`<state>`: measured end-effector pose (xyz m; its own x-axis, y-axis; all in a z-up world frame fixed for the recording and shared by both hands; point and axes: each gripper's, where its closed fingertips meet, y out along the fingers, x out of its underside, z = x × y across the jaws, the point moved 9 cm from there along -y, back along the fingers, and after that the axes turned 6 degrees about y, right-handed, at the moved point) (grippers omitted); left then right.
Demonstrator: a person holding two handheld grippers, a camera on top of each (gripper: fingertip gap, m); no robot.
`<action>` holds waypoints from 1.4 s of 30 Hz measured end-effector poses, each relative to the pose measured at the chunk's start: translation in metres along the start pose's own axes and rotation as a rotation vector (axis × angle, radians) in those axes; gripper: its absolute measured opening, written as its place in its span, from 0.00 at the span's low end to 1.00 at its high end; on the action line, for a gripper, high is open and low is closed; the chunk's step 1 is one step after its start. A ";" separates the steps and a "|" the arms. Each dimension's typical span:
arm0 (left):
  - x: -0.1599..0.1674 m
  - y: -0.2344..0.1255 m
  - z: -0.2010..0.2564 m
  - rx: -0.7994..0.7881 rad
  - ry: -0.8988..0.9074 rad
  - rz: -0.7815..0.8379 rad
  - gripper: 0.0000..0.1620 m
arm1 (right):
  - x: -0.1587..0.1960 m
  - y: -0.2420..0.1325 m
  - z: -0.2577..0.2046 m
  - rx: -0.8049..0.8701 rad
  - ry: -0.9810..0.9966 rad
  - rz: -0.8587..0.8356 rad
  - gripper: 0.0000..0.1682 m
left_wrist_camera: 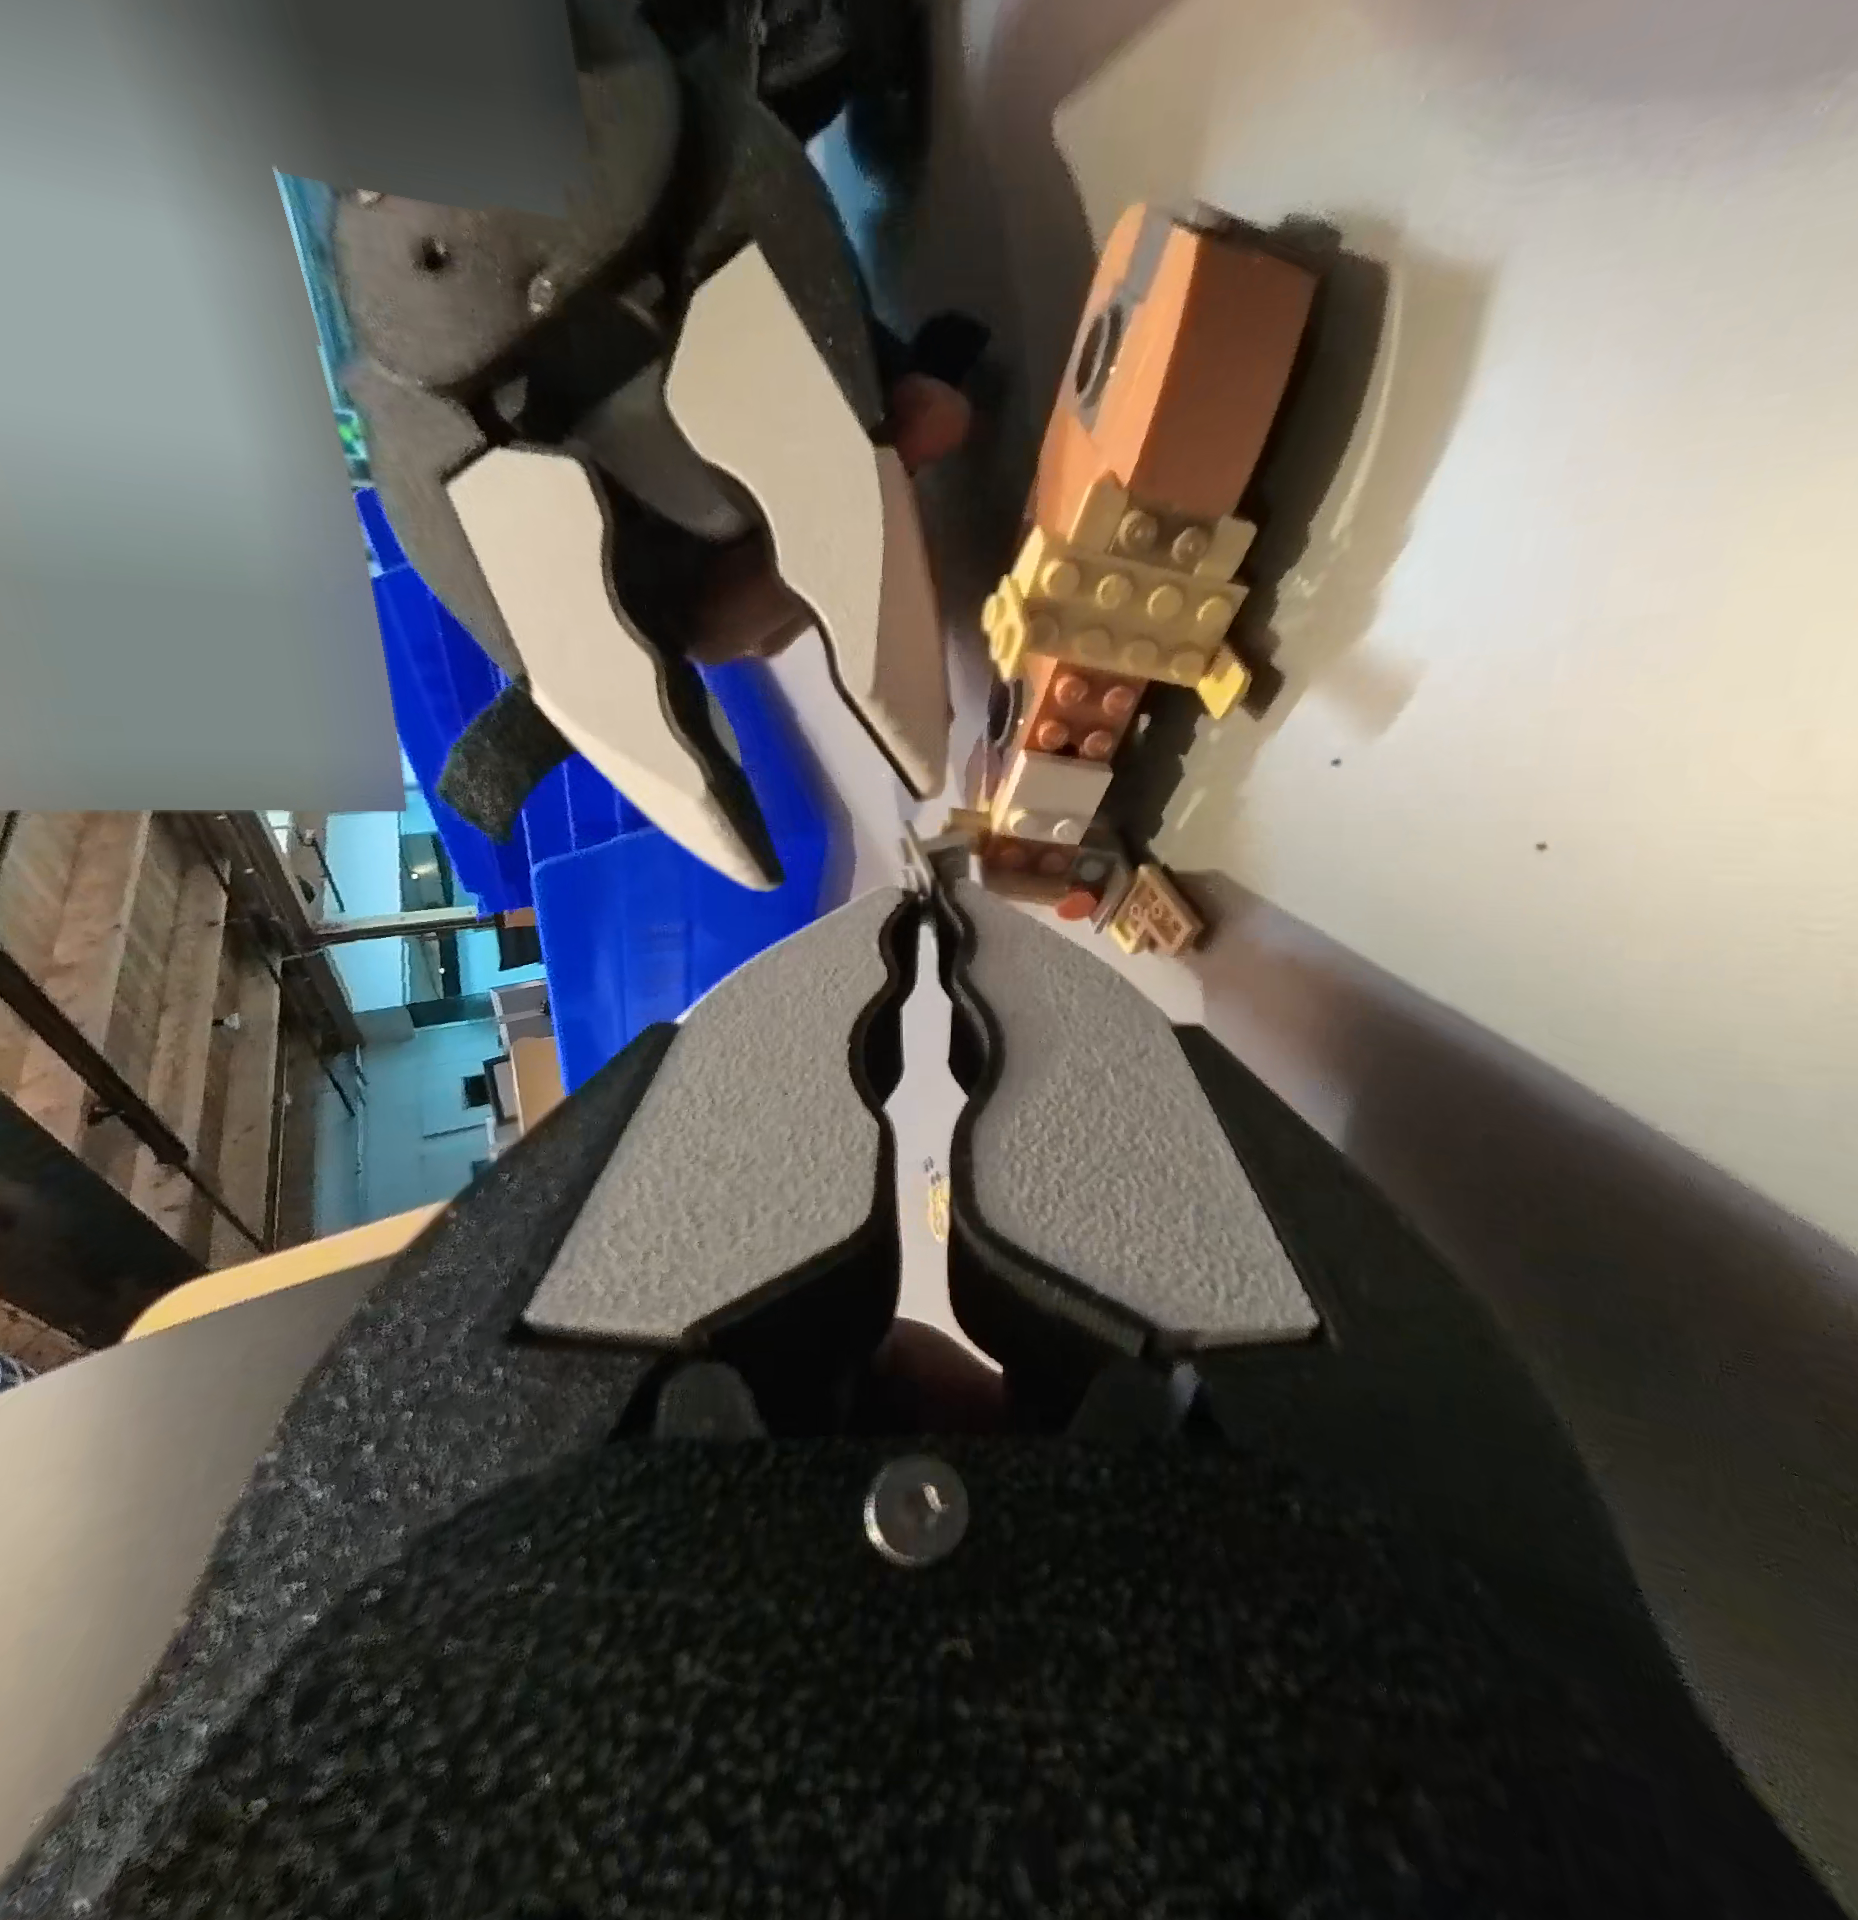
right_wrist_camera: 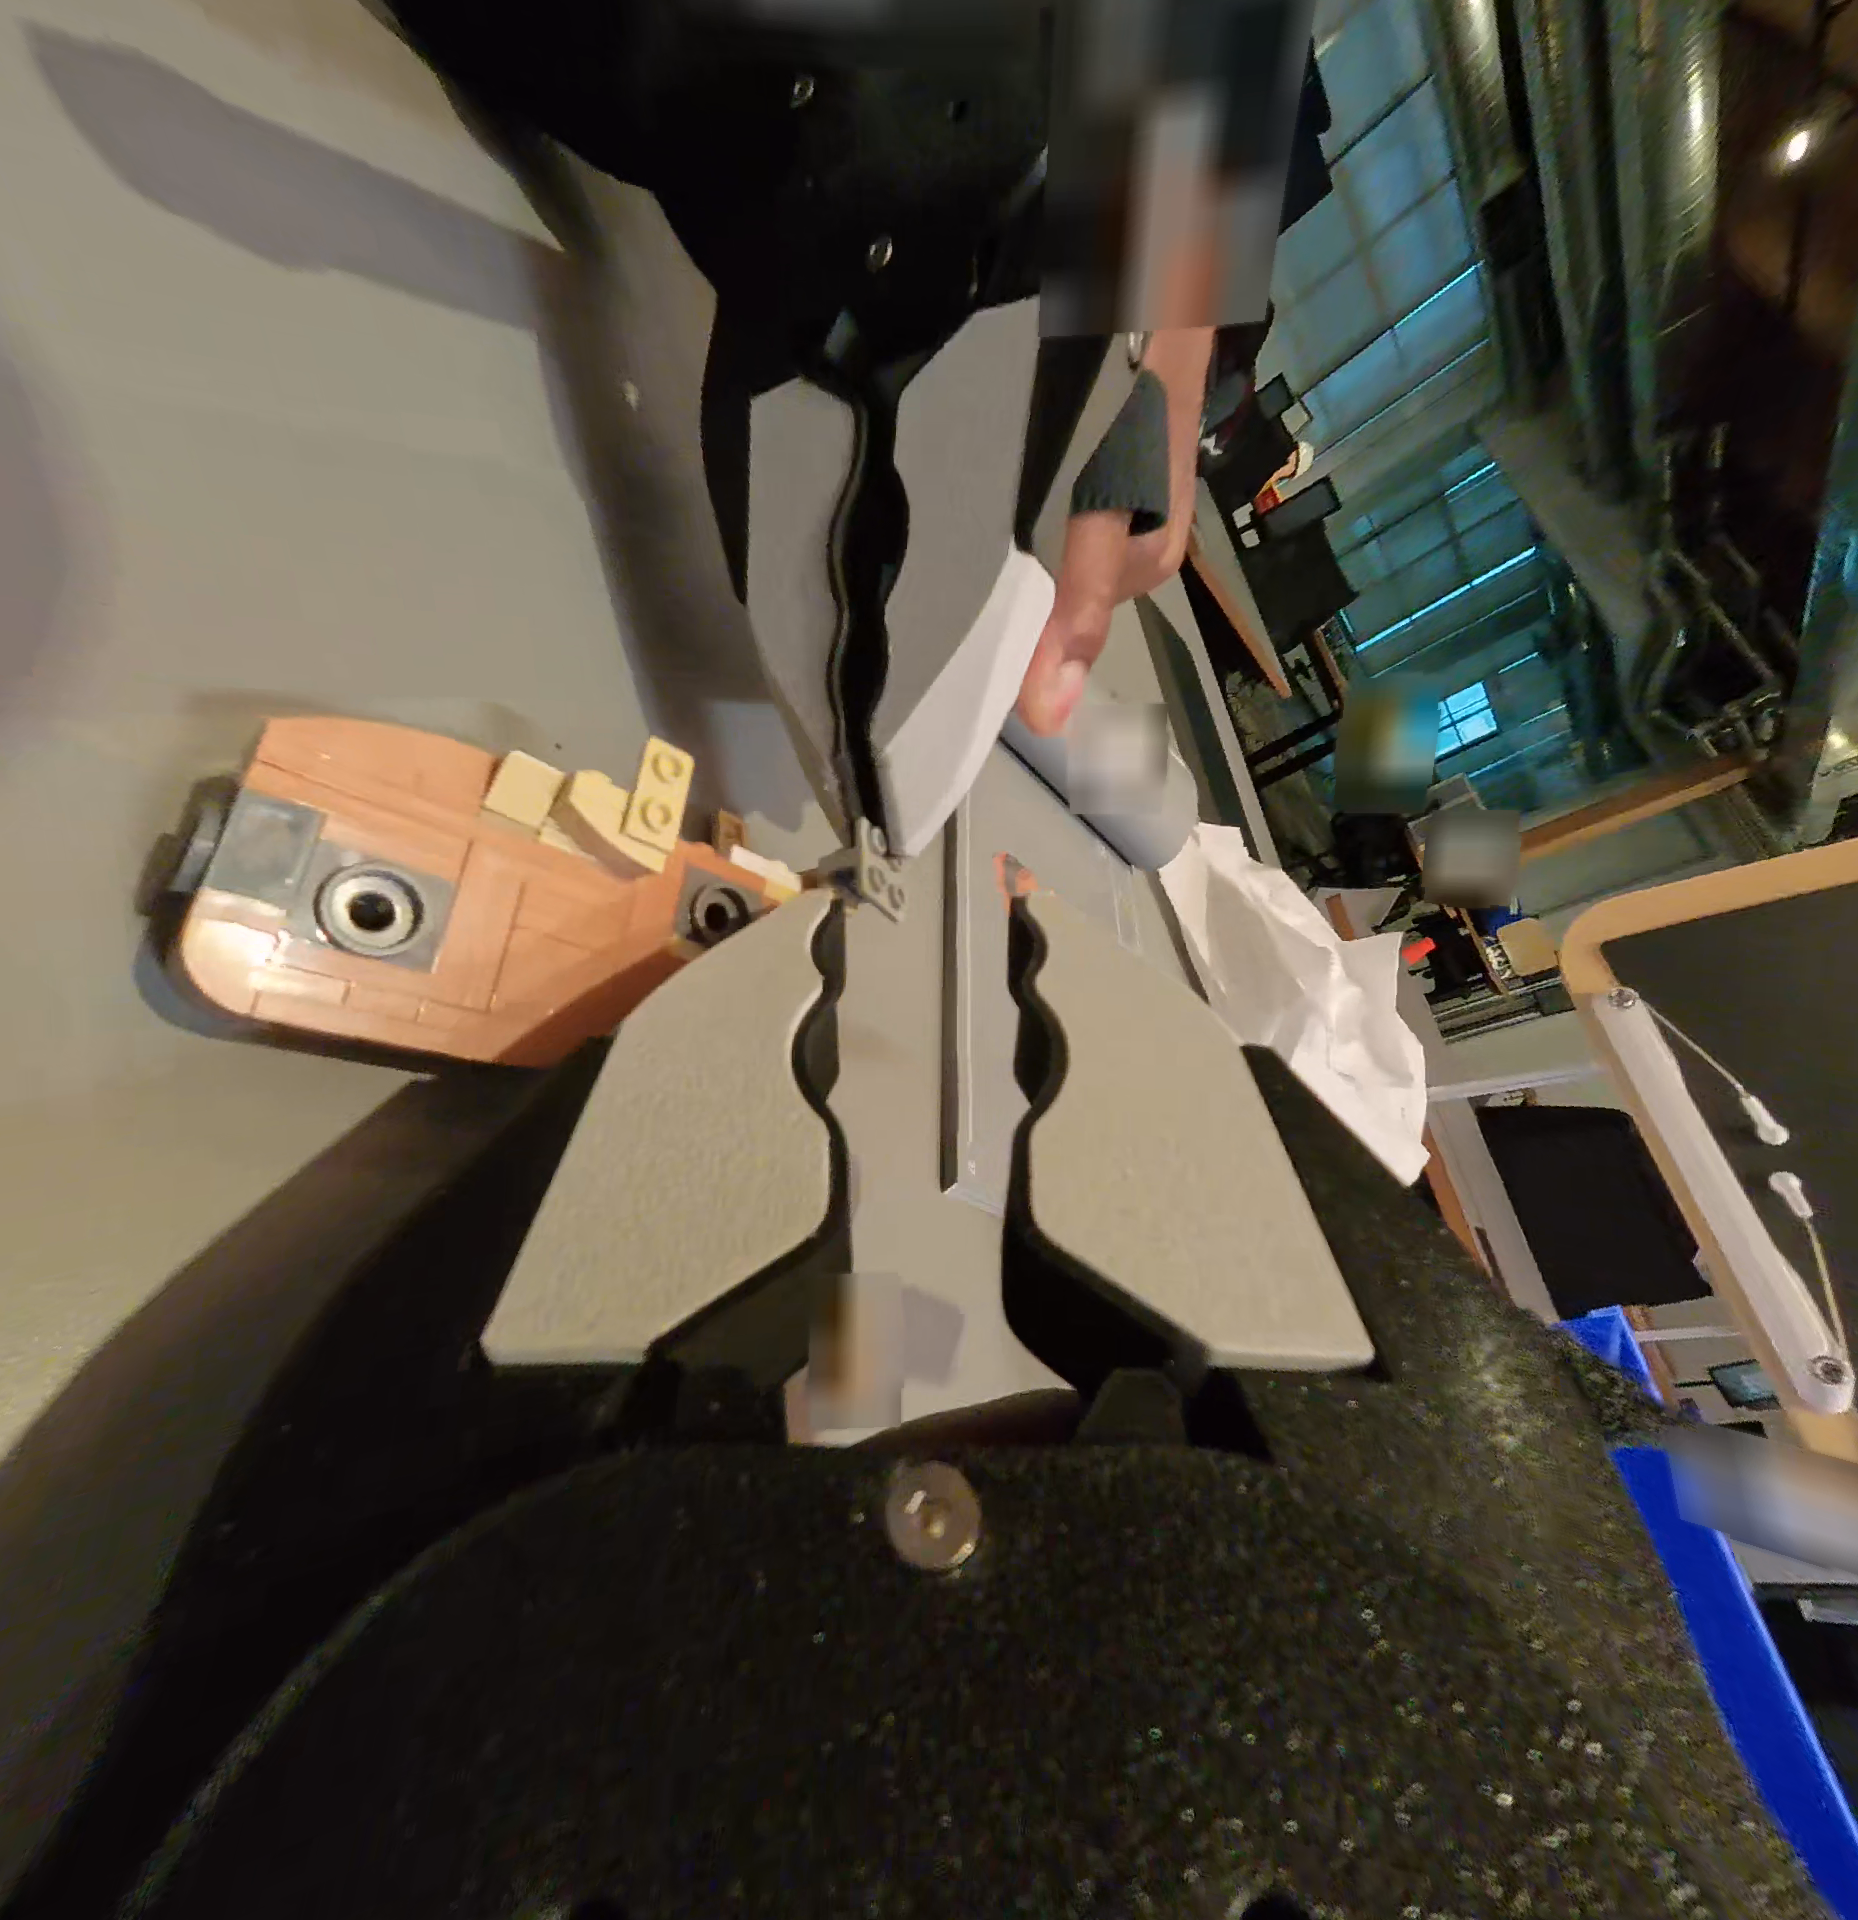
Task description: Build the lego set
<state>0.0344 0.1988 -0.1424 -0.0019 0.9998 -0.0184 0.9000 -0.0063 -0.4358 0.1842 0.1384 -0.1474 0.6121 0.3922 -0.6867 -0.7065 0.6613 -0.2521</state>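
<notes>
A brown and tan Lego model (left_wrist_camera: 1164, 416) lies on the white table (left_wrist_camera: 1579, 520); it also shows in the right wrist view (right_wrist_camera: 385, 935). My left gripper (left_wrist_camera: 930, 899) is shut on a small grey studded plate (left_wrist_camera: 917, 854) and holds it close to the model's narrow end. In the right wrist view the left gripper (right_wrist_camera: 868, 831) comes in from above with the grey plate (right_wrist_camera: 881, 881) at its tips. My right gripper (right_wrist_camera: 925, 904) is open and empty, its left fingertip (right_wrist_camera: 826, 914) almost at the plate. It shows open in the left wrist view (left_wrist_camera: 842, 831) too.
Blue bins (left_wrist_camera: 634, 883) stand beyond the grippers. Crumpled white paper (right_wrist_camera: 1309, 997) and a flat grey board (right_wrist_camera: 972, 1091) lie on the table past the right gripper. A person's hand (right_wrist_camera: 1081, 623) holds the left gripper. A blue bin (right_wrist_camera: 1735, 1662) is at the lower right. Only a small space, under 4 cm, lies between the two pairs of fingers.
</notes>
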 end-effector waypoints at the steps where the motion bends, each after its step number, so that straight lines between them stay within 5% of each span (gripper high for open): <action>1: -0.001 0.000 0.000 0.008 0.013 -0.005 0.02 | 0.002 0.001 -0.001 0.000 -0.010 -0.001 0.18; 17: -0.009 0.000 -0.010 0.134 0.132 -0.098 0.02 | 0.009 0.007 0.000 0.008 -0.040 0.018 0.18; 42: -0.009 0.003 -0.005 0.078 0.082 -0.137 0.01 | 0.011 0.008 -0.001 0.008 -0.040 0.001 0.16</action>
<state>0.0396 0.1900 -0.1395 -0.0837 0.9895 0.1177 0.8571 0.1317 -0.4980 0.1848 0.1473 -0.1575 0.6250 0.4184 -0.6590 -0.7044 0.6661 -0.2452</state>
